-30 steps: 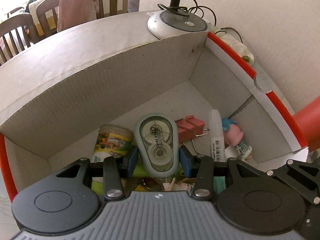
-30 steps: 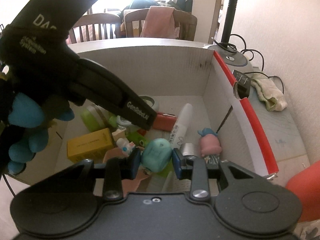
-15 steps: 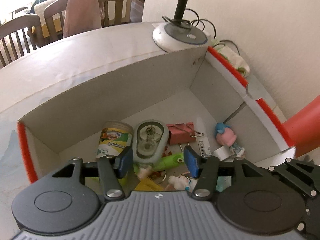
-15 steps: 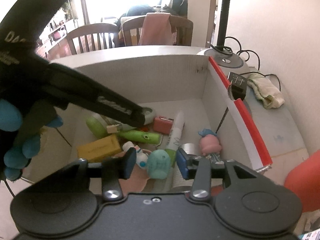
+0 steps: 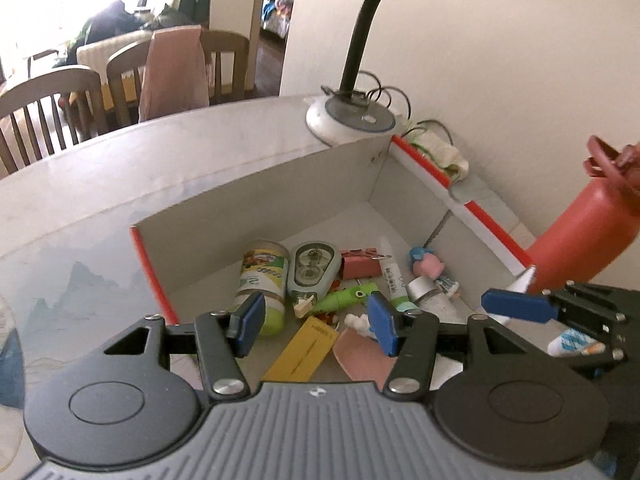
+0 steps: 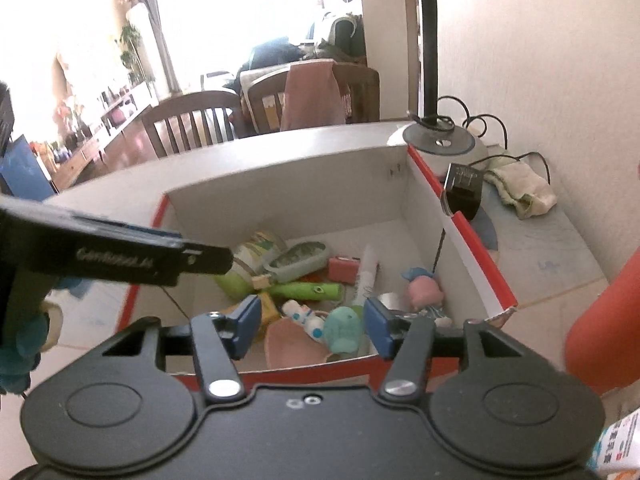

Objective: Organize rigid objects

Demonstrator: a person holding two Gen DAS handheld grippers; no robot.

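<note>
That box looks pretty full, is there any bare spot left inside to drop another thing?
Yes. The box floor is bare along the far wall, behind the correction tape and pink binder clip, and in the far right corner beyond the pink figurine. The near half is crowded: jar, green toy, yellow box and teal figure overlap.

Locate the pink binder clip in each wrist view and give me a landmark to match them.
Left wrist view: the pink metal binder clip lies on the box floor, just right of the grey-green correction tape dispenser.
Right wrist view: the clip sits mid-box, again right of the dispenser.
Shared landmark: the round white desk lamp base behind the box's far right corner.
</note>
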